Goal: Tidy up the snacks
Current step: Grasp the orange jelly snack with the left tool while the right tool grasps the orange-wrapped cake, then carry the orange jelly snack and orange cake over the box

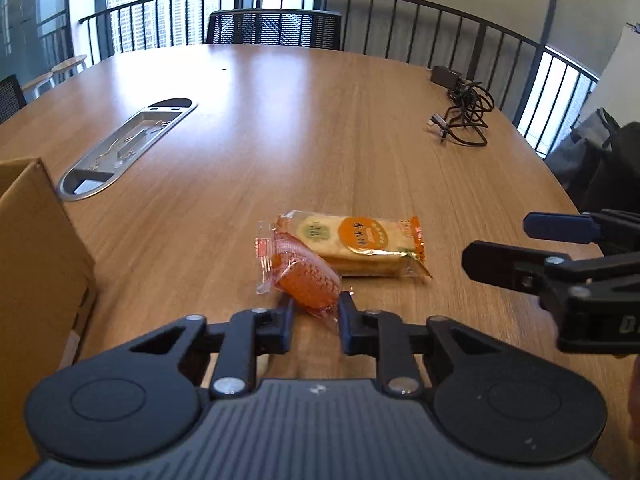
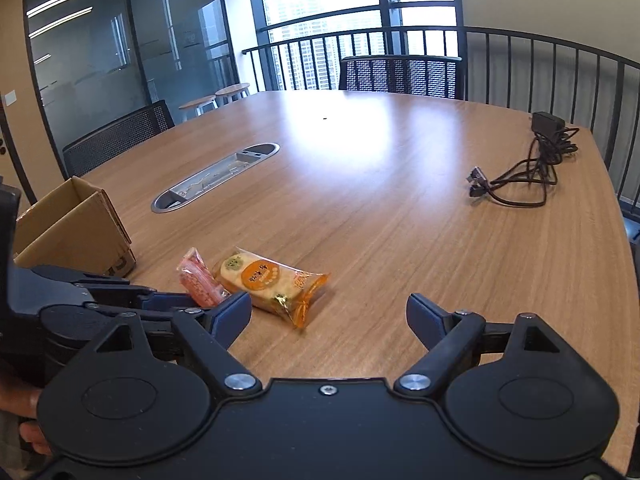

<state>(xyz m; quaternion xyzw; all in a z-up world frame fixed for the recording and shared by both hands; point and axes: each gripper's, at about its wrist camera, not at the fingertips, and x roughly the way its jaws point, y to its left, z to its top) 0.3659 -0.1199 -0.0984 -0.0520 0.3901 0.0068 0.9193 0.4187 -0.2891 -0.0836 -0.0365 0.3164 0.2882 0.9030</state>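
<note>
Two snacks lay near cardboard box (image 2: 76, 228) | left gripper (image 1: 316, 314) pinched orange-red packet (image 1: 304, 276) beside box | cracker pack (image 1: 360, 246) touched it beyond | right gripper (image 2: 328, 312) spread, empty

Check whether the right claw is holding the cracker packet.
No, the right claw stands open over bare table, with the cracker packet lying untouched beside it.

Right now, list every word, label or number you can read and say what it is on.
"D": white mark on the right gripper, cut off at the picture's edge.
Cracker packet: print on the orange circle, too blurred to read.
Red snack packet: no readable print.
Cardboard box: dark mark, unreadable.
</note>
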